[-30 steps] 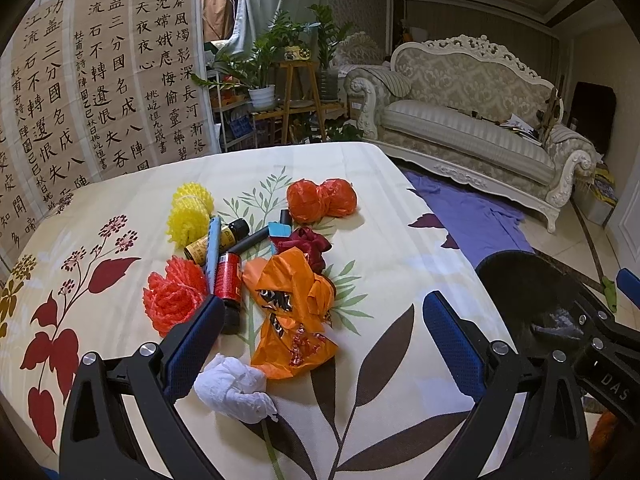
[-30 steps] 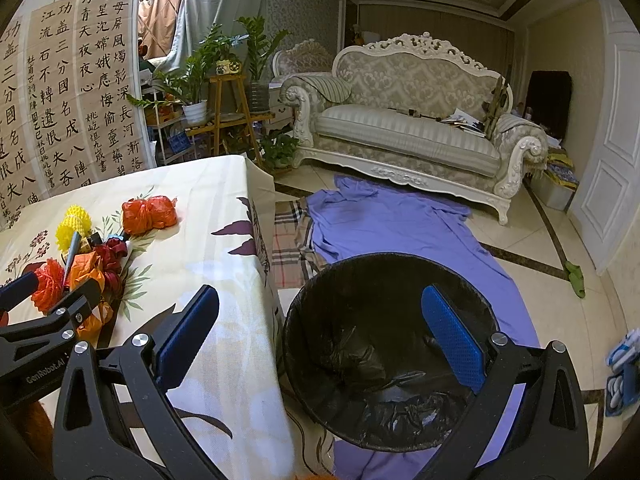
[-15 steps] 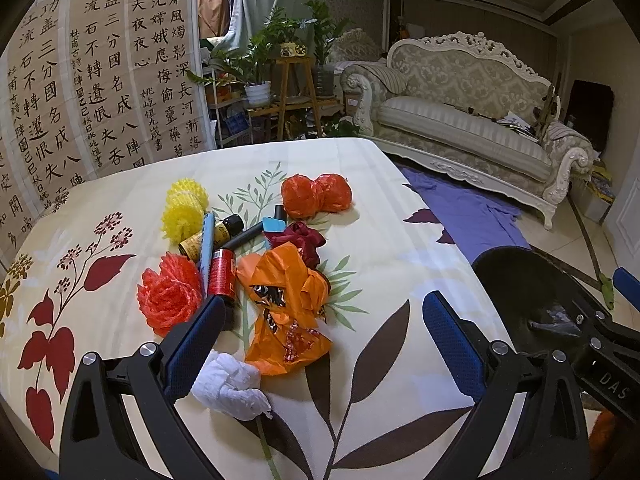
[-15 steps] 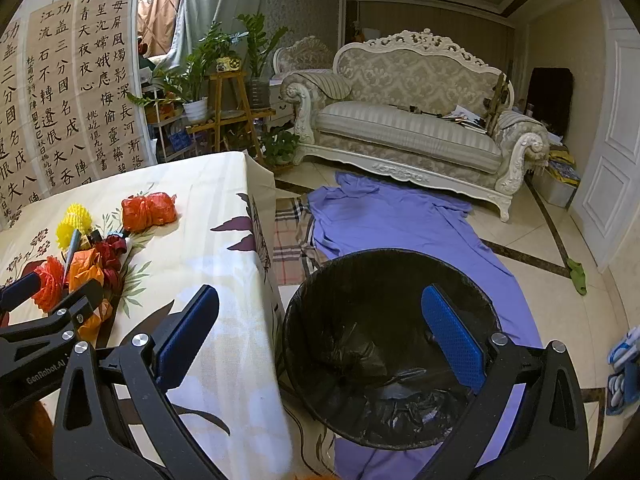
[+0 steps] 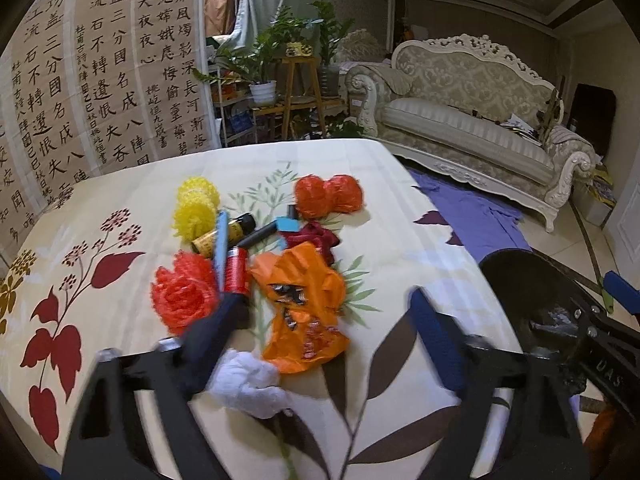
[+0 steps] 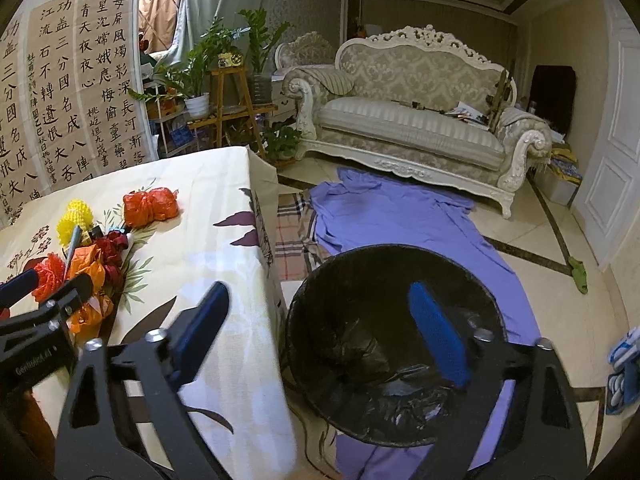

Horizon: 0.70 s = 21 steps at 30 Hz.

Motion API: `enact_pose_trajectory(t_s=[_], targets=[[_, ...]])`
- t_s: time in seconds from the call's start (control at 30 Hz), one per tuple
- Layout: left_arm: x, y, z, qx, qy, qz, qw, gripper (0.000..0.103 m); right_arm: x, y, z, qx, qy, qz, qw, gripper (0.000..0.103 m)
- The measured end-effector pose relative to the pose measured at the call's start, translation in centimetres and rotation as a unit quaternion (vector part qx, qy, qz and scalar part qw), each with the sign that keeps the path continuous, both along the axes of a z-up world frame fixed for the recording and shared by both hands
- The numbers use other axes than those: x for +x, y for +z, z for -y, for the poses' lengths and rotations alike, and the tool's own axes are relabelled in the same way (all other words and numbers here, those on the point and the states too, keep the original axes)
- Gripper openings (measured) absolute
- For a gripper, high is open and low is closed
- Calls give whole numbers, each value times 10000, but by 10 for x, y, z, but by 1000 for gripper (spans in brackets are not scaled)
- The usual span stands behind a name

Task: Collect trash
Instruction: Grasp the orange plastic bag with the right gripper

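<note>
A pile of trash lies on the floral tablecloth (image 5: 400, 216): an orange plastic bag (image 5: 304, 300), a white crumpled tissue (image 5: 248, 380), a red mesh ball (image 5: 182, 296), yellow mesh balls (image 5: 196, 208), red-orange bags (image 5: 328, 196), a red can (image 5: 236, 276), a dark red wrapper (image 5: 320, 236) and small bottles. My left gripper (image 5: 324, 328) is open over the orange bag and tissue. My right gripper (image 6: 324, 328) is open and empty above the black lined trash bin (image 6: 396, 340) on the floor beside the table.
The table edge (image 6: 268, 248) runs just left of the bin. A purple cloth (image 6: 400, 216) lies on the floor behind it. A white sofa (image 6: 412, 128) and a plant stand (image 6: 232, 108) stand at the back. Calligraphy sheets (image 5: 100, 72) hang at the left.
My left gripper has moved slightly forward and down toward the orange bag and tissue. The right gripper has barely shifted over the bin.
</note>
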<state>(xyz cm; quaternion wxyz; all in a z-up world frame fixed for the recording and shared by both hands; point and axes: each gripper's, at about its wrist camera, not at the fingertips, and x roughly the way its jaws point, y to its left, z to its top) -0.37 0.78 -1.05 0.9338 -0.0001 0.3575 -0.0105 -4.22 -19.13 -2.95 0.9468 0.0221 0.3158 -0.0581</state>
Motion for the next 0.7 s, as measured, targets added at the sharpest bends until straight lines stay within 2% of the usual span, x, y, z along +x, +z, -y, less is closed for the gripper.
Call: enact_pose_trajectory(t_s=[0.23,0.37,0.7], targets=[[-12,2,-28,-18,135,-21,9999,73,2,1,-15,32,285,-73,9996,80],[-20,0,-45,21,221,-80,9997,73,4,1,-30,60,497,-134,9987,74],[-29,-9,-83,-40,623,-229,9978,73,7,6,-84,199,1262,-198,9916,74]])
